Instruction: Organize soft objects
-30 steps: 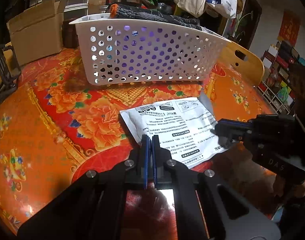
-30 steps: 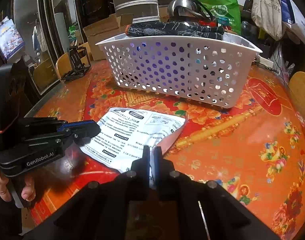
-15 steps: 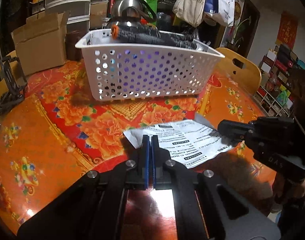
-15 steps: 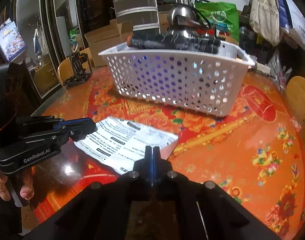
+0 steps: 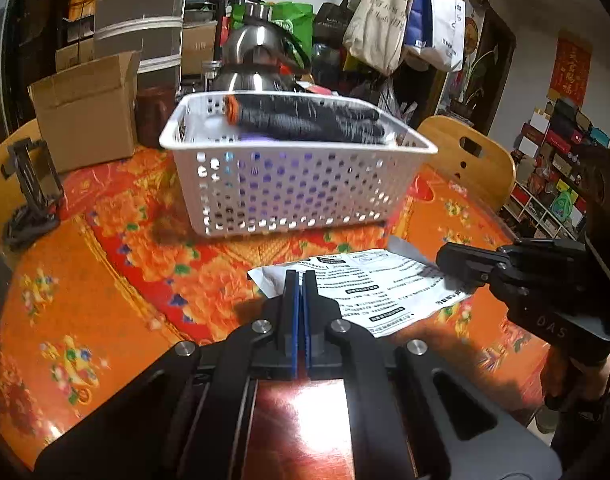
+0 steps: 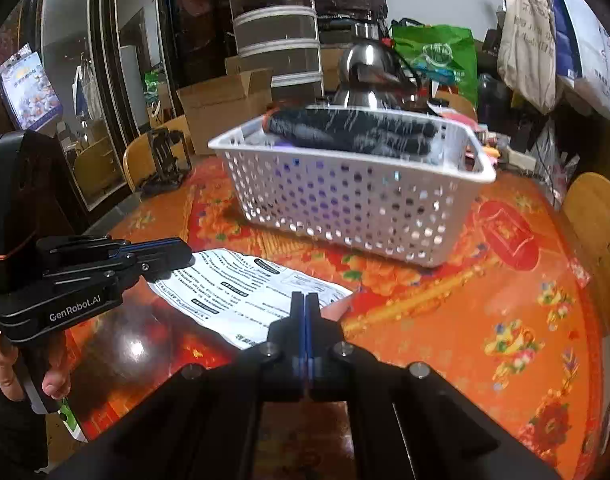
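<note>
Over the flowered tabletop, both grippers, left and right, had jaws pinched on opposite edges of the white packet; keeping it level should clear the basket rim.

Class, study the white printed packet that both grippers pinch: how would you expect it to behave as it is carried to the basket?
The white printed packet probably sags between its two pinched edges, since it looks thin and flat. It seems light: the left gripper and right gripper hold it by narrow edges. Its glossy film may slip.
</note>
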Motion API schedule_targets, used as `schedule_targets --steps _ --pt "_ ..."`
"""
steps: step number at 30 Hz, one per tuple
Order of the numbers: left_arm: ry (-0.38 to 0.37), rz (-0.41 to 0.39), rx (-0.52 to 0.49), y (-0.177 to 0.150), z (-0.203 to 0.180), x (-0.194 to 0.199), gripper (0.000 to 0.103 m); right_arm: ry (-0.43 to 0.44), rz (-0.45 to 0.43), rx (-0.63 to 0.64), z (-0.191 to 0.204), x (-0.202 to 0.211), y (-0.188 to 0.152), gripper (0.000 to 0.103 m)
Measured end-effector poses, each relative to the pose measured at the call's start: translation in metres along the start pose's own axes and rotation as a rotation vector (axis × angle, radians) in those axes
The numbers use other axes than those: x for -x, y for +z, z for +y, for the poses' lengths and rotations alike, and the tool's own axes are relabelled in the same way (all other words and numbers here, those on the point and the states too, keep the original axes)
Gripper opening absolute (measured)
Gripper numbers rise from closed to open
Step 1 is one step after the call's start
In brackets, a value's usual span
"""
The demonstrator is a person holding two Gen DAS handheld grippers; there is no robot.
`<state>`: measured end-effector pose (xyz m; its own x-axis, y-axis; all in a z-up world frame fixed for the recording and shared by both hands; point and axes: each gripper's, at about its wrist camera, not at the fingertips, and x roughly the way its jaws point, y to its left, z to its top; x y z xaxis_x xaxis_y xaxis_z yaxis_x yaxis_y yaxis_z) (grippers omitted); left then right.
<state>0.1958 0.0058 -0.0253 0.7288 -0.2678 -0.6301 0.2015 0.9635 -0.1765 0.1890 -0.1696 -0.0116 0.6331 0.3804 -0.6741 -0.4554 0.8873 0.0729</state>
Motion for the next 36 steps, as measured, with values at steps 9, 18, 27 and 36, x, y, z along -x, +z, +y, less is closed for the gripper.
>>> schedule_targets --steps 9,18,27,36 --pt "-0.002 -0.041 -0.001 0.047 -0.005 0.024 0.001 -0.010 -0.047 0.030 0.001 0.025 0.040 0.000" --pt "-0.013 -0.091 -0.008 0.131 -0.009 0.039 0.000 -0.047 -0.077 0.067 -0.005 0.043 0.105 0.000" --pt "0.013 -0.067 -0.004 0.158 -0.012 0.020 0.000 -0.089 -0.071 0.069 -0.023 0.040 0.157 0.000" --pt "-0.063 0.134 -0.035 0.048 -0.040 -0.053 0.001 -0.072 0.042 -0.039 -0.048 0.016 0.047 0.018"
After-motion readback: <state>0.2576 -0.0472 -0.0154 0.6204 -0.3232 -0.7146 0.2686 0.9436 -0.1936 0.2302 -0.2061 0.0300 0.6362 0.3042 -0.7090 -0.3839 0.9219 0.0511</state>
